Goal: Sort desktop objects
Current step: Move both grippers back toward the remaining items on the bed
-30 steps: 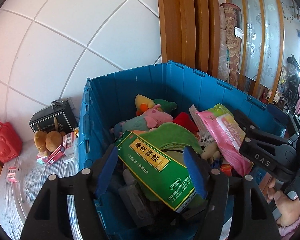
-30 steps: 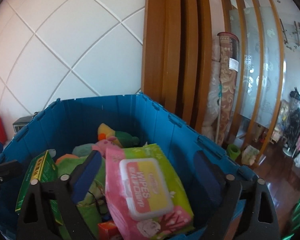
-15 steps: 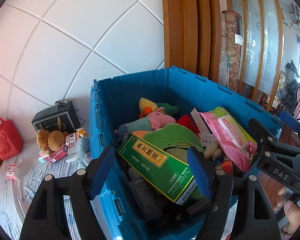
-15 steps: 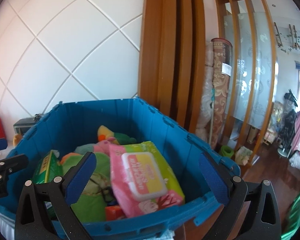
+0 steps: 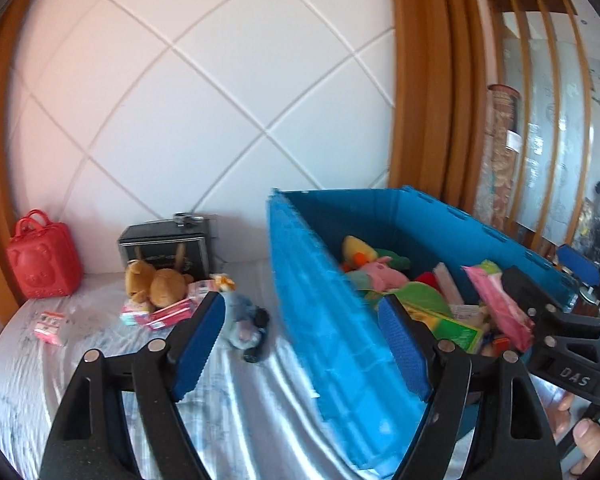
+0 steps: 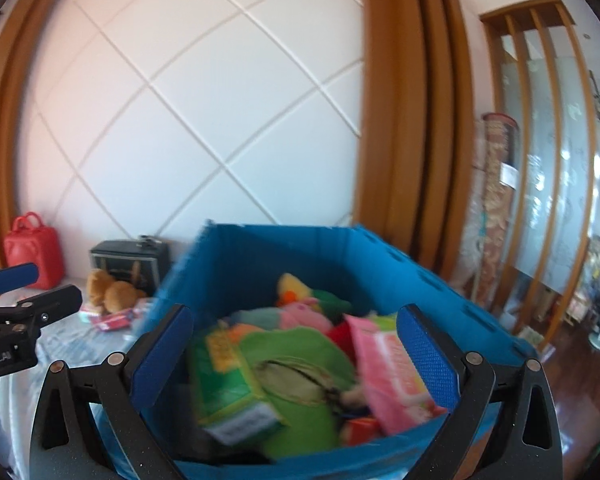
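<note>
A blue crate (image 5: 324, 320) (image 6: 380, 260) stands on the white table (image 5: 240, 400). It holds a green medicine box (image 5: 456, 328) (image 6: 228, 376), a pink wipes pack (image 5: 500, 304) (image 6: 396, 368), a green pouch (image 6: 300, 368) and plush toys (image 5: 376, 268). My left gripper (image 5: 302, 308) hovers in front of the crate's left wall; its jaws are opening with nothing between them. My right gripper (image 6: 294, 312) is open wide in front of the crate's near wall and holds nothing. Left of the crate lie a brown plush bear (image 5: 156, 284), pink boxes (image 5: 168, 314) and a grey-blue plush (image 5: 242, 320).
A black box (image 5: 164, 240) and a red bag (image 5: 44, 264) stand against the white quilted wall. A small pink packet (image 5: 50, 322) lies at the table's left. Wooden frames and a glass screen (image 6: 540, 200) rise to the right. A person's hand (image 5: 588, 432) shows at bottom right.
Both grippers have drawn back from over the crate and shifted left. The green box is no longer between the left jaws, which stand wider. The right jaws have widened a little.
</note>
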